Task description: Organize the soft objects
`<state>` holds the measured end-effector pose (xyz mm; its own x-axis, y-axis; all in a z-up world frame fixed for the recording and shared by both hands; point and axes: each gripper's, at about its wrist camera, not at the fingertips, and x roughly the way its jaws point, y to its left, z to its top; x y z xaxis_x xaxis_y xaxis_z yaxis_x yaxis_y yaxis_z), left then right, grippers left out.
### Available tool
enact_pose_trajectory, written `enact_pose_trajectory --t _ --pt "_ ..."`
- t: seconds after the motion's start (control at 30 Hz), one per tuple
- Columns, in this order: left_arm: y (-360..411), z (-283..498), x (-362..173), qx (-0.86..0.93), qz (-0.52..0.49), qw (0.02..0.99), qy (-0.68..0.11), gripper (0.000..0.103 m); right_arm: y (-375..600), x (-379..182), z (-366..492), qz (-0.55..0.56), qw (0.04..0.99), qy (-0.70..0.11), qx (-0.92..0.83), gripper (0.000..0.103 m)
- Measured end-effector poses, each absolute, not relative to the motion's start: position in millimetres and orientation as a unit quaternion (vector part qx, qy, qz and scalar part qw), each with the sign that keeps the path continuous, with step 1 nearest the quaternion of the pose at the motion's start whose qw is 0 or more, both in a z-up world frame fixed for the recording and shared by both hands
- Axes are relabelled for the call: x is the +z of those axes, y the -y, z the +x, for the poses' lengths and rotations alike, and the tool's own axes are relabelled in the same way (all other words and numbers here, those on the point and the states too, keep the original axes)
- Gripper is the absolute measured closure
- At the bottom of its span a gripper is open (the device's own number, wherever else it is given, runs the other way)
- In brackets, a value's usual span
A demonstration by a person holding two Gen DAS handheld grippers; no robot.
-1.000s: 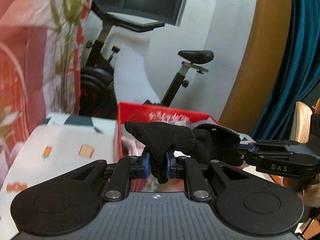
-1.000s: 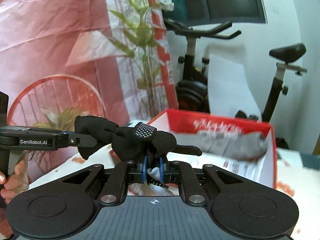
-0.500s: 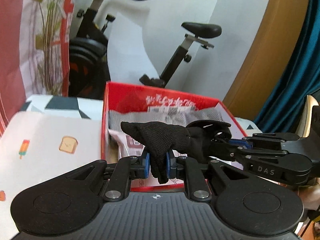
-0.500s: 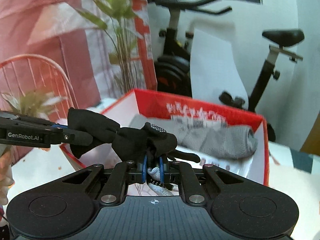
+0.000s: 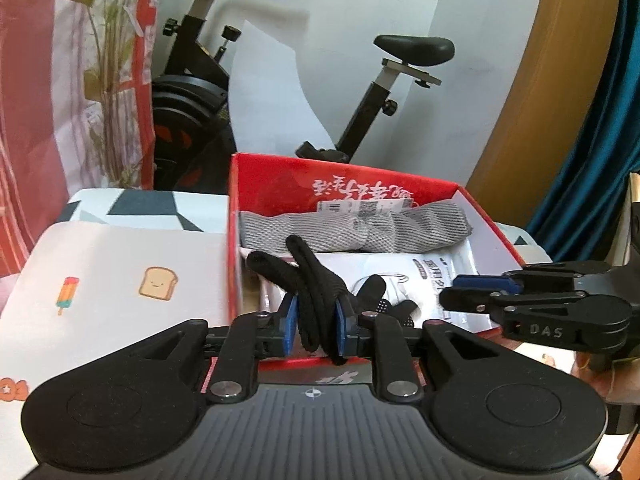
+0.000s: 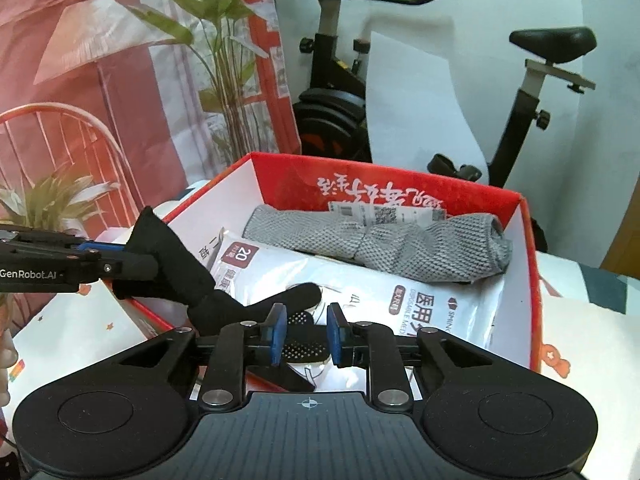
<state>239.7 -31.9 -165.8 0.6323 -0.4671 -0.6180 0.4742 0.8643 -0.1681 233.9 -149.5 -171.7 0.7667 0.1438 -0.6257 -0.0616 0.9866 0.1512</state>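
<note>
A black glove hangs over the near left corner of the red box. Its cuff fills the gap between the blue pads of my left gripper, whose jaws are opening. In the right wrist view the glove droops from the left gripper down into the red box. Its dotted palm lies under my right gripper; those jaws are opening and the pads stand clear of the fabric. From the left wrist view, the right gripper is apart from the glove's fingers.
In the box lie a grey knitted piece and a white mask packet. The box stands on a printed tablecloth. An exercise bike and a plant stand behind. A teal curtain hangs at the right.
Both grippers came forward and down over the box. The right gripper's pads have parted and let the glove go, so its finger end has dropped onto the packet. The left pads have widened slightly.
</note>
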Motion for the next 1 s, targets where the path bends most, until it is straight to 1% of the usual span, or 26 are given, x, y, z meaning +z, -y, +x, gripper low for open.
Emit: enact_pose_trajectory --t 0.03,0.1,0.13,0.17,0.33,0.6,0.77,1.0 --pt "30.8 237.9 -165.1 -0.257 0.006 0.905 -0.338 0.078 148.6 -170.4 230.0 0.058 0.94 -0.331 0.053 0.082" --pt "27.4 231.7 -162.3 -0.257 0.006 0.909 -0.327 0.071 148.7 -167.7 222.4 0.056 0.944 -0.321 0.054 0.082" --pt "26.8 229.4 -160.9 -0.257 0.008 0.911 -0.323 0.064 148.0 -166.9 218.3 0.056 0.945 -0.317 0.056 0.082" --pt "25.7 226.7 -159.3 -0.257 0.01 0.913 -0.317 0.059 147.7 -166.3 215.3 0.057 0.946 -0.314 0.057 0.082" --pt "21.1 224.0 -151.3 -0.239 0.023 0.923 -0.3 0.059 144.7 -164.7 202.0 0.065 0.948 -0.306 0.057 0.082" --pt "-4.6 213.2 -143.8 -0.212 -0.016 0.935 -0.283 0.059 135.5 -160.3 173.3 0.065 0.956 -0.279 0.061 0.082" --pt "-20.2 194.2 -165.6 -0.211 -0.028 0.927 -0.31 0.06 123.2 -171.8 156.6 0.06 0.955 -0.281 0.073 0.082" --pt "-25.0 181.1 -211.9 -0.206 -0.03 0.906 -0.368 0.06 112.0 -205.0 152.4 0.061 0.941 -0.324 0.081 0.082"
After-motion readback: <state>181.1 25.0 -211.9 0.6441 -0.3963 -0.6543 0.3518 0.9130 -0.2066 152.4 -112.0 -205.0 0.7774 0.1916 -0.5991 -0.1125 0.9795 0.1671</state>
